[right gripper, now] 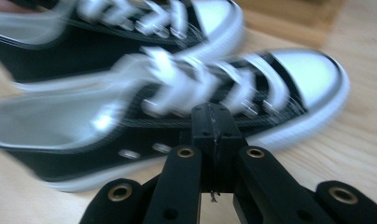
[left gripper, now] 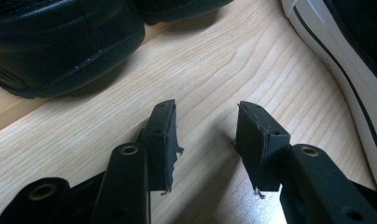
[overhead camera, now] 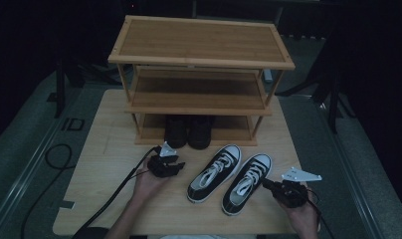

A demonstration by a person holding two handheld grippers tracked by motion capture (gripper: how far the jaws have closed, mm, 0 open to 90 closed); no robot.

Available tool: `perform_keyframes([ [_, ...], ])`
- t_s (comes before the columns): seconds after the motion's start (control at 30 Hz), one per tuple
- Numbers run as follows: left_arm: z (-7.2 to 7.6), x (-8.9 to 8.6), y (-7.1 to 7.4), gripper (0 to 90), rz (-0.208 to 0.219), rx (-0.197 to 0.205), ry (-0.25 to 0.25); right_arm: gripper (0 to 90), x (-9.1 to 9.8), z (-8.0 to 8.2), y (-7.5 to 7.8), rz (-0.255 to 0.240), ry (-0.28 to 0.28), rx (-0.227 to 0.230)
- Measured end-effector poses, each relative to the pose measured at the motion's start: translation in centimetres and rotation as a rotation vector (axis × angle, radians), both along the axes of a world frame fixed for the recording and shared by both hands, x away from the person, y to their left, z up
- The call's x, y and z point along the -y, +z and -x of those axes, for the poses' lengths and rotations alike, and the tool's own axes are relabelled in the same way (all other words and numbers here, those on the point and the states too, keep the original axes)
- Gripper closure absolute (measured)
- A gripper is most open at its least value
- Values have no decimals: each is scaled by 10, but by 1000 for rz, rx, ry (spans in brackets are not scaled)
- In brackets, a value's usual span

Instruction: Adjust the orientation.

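Black canvas sneakers (overhead camera: pixel 229 178) with white laces and toe caps lie side by side.

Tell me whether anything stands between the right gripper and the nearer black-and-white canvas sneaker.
Nothing visible does. The right gripper, jaws shut on nothing, sits right beside the nearer black-and-white canvas sneaker, with only bare light wooden tabletop around. The second black-and-white sneaker lies on its far side, toward the left gripper.

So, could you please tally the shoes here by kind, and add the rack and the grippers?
Black-and-white sneakers: 2 (left one, right one)
Dark shoes on the bottom shelf: 2
Wooden shoe rack: 1
Grippers: 2 (left gripper, right gripper)
Total: 7
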State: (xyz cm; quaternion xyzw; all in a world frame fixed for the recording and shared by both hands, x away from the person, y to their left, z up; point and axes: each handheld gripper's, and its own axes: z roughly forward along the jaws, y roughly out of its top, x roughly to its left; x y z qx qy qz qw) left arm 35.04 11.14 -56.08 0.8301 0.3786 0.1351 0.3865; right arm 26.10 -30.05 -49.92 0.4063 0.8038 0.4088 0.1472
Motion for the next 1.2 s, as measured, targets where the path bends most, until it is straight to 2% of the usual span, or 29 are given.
perform_keyframes([
  [0.07,0,0,0,584,-3,3,1,900,-3,2,3,-5,12,7],
  [0.13,0,0,0,584,-4,5,0,900,-18,7,11,-8,63,28],
  [0.3,0,0,0,585,-8,8,-4,900,-44,12,13,0,139,23],
  [0.37,0,0,0,585,-8,7,-5,900,-54,12,11,23,168,11],
  [0.47,1,0,0,584,-9,9,-4,900,-63,11,2,89,181,-25],
  [0.53,1,1,0,584,-9,9,-4,900,-62,10,-3,113,176,-54],
  [0.6,1,1,0,584,-9,9,-4,900,-59,9,-4,94,178,-68],
  [0.67,1,1,0,584,-11,10,-4,900,-58,10,-3,103,177,-70],
  [0.7,1,1,0,584,-18,11,-7,900,-57,10,-1,143,170,-69],
  [0.77,1,1,0,584,-18,11,-7,900,-53,10,-1,163,155,-73],
  [0.93,1,1,0,584,-18,11,-7,900,-38,10,0,165,113,-69],
  [1.07,1,1,0,584,-19,11,-7,900,-33,10,2,215,85,-61],
  [1.2,1,1,0,584,-19,11,-8,900,-22,4,6,236,61,-50],
])
